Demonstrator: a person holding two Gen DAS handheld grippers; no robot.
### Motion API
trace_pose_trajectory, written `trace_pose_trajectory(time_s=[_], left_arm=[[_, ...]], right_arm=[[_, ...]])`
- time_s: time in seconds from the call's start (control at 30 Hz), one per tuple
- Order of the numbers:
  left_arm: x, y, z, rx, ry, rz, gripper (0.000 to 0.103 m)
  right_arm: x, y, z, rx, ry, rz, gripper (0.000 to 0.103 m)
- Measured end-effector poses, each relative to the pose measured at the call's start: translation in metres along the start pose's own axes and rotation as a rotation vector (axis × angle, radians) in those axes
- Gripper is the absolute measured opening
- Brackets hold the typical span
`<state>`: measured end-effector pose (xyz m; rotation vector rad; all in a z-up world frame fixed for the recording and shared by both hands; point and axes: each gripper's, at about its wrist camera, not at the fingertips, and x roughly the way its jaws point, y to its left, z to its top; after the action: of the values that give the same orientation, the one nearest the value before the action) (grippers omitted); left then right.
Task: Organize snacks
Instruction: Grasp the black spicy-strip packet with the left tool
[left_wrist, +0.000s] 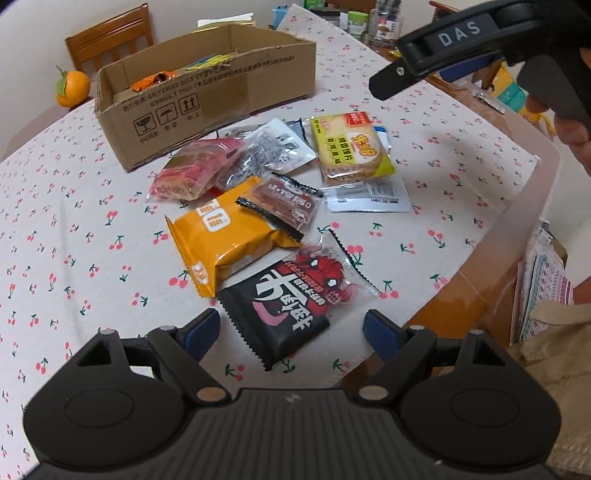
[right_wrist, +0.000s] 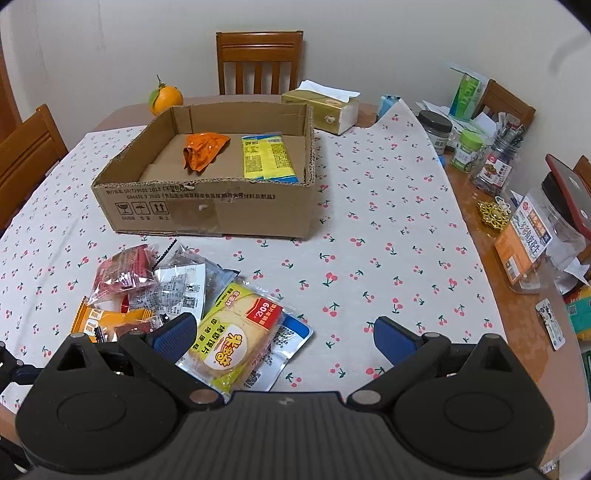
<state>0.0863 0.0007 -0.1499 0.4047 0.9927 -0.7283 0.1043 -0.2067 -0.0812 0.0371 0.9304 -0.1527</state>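
The cardboard box (right_wrist: 207, 206) holds just an orange wrapper (right_wrist: 203, 149) and a yellow packet (right_wrist: 266, 157). The rest of the snacks (left_wrist: 258, 206) sit piled on the tablecloth (right_wrist: 388, 258) in front. Left gripper (left_wrist: 290, 328) and right gripper (right_wrist: 284, 332) both hang spread wide, gripping nothing.

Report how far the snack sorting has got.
Done: an orange wrapper and a yellow packet lie in the cardboard box. In hand: nothing; left gripper and right gripper are open. Left: the pile on the cherry-print tablecloth, including the black-and-red packet.
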Motion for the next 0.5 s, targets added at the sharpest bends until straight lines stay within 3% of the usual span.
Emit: trace_pose_trajectory(time_s=[0.33,0.5], left_arm=[[-0.006,-0.014,0.001,-0.017,0.030,-0.126,0.085],[-0.015,-0.016,0.005,0.031,0.009,-0.072,0.085]], right_arm=[[0.006,-0.005,0.002,-0.012,0.004,0.024,0.103],[0.009,-0.012,0.003,-0.010,0.010,0.037,0.103]])
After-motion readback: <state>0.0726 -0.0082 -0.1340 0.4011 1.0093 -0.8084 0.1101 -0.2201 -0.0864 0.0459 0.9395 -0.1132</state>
